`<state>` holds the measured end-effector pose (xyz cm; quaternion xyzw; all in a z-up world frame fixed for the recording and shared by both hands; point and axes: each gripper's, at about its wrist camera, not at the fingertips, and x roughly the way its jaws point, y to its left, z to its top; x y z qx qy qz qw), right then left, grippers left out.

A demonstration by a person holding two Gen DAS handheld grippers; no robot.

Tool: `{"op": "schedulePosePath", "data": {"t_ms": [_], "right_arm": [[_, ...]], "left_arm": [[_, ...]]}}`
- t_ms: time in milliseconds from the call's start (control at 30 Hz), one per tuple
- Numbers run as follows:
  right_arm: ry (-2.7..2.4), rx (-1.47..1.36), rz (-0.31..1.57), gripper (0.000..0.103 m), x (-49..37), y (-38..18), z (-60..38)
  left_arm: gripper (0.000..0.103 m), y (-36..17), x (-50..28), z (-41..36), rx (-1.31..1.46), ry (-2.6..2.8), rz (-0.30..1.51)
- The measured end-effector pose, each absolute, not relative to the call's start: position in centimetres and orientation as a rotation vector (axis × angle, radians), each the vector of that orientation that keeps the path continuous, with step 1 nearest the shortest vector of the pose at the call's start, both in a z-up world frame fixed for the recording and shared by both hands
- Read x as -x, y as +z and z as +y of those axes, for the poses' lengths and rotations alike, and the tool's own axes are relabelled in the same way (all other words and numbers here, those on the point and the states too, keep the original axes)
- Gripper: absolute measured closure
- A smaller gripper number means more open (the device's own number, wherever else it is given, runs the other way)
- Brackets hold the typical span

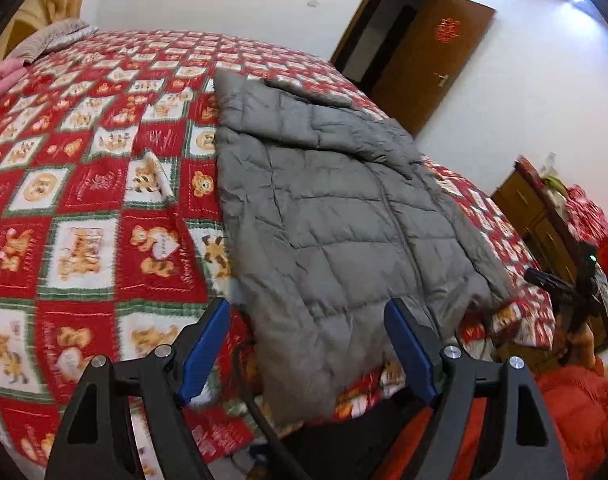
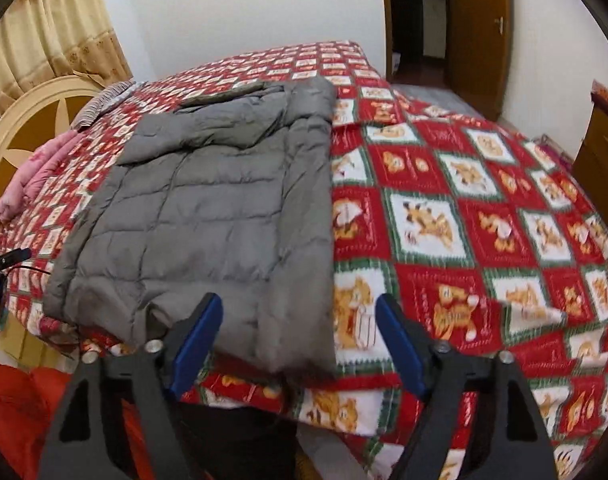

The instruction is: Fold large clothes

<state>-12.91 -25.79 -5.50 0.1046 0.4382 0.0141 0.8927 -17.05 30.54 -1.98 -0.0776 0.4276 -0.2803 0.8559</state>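
Note:
A grey quilted puffer jacket [image 1: 335, 208] lies flat on the bed, folded into a long rectangle, its near hem at the bed's front edge. It also shows in the right wrist view [image 2: 224, 216]. My left gripper [image 1: 307, 340] is open and empty, held just above the jacket's near hem. My right gripper [image 2: 300, 336] is open and empty, above the jacket's near right corner. Neither gripper touches the cloth.
The bed carries a red, white and green patchwork quilt [image 1: 88, 184] with bear prints. Pink bedding [image 2: 28, 184] and a round headboard [image 2: 32, 120] lie at the head. A brown door [image 1: 431, 60] and a wooden cabinet [image 1: 543, 220] stand nearby. Orange-red fabric [image 1: 575, 412] lies below the bed's edge.

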Motion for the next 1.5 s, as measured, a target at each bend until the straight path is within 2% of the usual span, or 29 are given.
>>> {"op": "schedulePosePath", "data": {"t_ms": [133, 300, 433, 567, 667, 700, 767, 800, 833, 933, 1100, 1167, 1233, 1267, 1300, 1400, 1500], "right_arm": [[0.028, -0.244, 0.841, 0.023, 14.6, -3.9, -27.0], [0.031, -0.277, 0.885, 0.023, 13.3, -5.5, -27.3], [0.034, -0.304, 0.958, 0.023, 12.0, -8.2, -26.8], [0.078, -0.334, 1.023, 0.023, 11.4, -10.4, -25.9], [0.061, -0.246, 1.025, 0.023, 11.5, -10.5, -24.7], [0.058, -0.217, 1.031, 0.026, 11.6, -10.4, -24.3], [0.070, -0.165, 1.047, 0.040, 11.9, -10.2, -23.5], [0.090, -0.155, 1.065, 0.058, 12.1, -10.3, -23.2], [0.096, -0.156, 1.074, 0.063, 12.3, -10.5, -23.2], [0.078, -0.182, 1.089, 0.061, 12.4, -11.5, -23.7], [0.107, -0.234, 1.122, 0.063, 12.2, -12.8, -23.8], [0.097, -0.217, 1.113, 0.072, 12.3, -12.7, -23.7], [0.098, -0.247, 1.098, 0.081, 12.4, -12.5, -24.1], [0.100, -0.269, 1.091, 0.083, 12.5, -12.4, -24.4], [0.109, -0.309, 1.075, 0.085, 12.7, -12.1, -24.8], [0.160, -0.417, 0.994, 0.087, 13.1, -10.3, -25.9], [0.188, -0.467, 0.905, 0.089, 13.8, -7.7, -26.6]], "left_arm": [[0.024, 3.3, 19.7, 36.2, 0.186, -0.534, 0.740], [0.024, 9.6, 24.0, 46.1, 0.292, -0.302, 0.517], [0.019, 10.6, 25.7, 48.3, 0.317, -0.210, 0.450], [0.019, 7.1, 21.1, 42.4, 0.248, -0.319, 0.577], [0.019, 1.8, 16.0, 36.4, 0.271, -0.449, 0.742], [0.019, -0.1, 14.4, 34.5, 0.279, -0.482, 0.817], [0.019, -4.3, 11.4, 30.2, 0.251, -0.521, 0.964], [0.019, -5.4, 10.7, 29.0, 0.237, -0.538, 0.990], [0.019, -6.3, 10.3, 27.8, 0.229, -0.561, 1.012], [0.019, -7.0, 9.8, 25.6, 0.176, -0.614, 1.056], [0.019, -9.2, 10.0, 23.9, 0.076, -0.630, 1.143], [0.020, -9.7, 9.8, 24.0, 0.095, -0.630, 1.145], [0.039, -9.4, 9.6, 24.3, 0.118, -0.639, 1.134], [0.059, -9.2, 9.4, 24.7, 0.129, -0.639, 1.137], [0.070, -9.1, 9.1, 25.0, 0.147, -0.637, 1.143], [0.082, -9.4, 8.4, 26.3, 0.226, -0.632, 1.154], [0.087, -8.3, 8.1, 26.3, 0.282, -0.662, 1.123]]}}
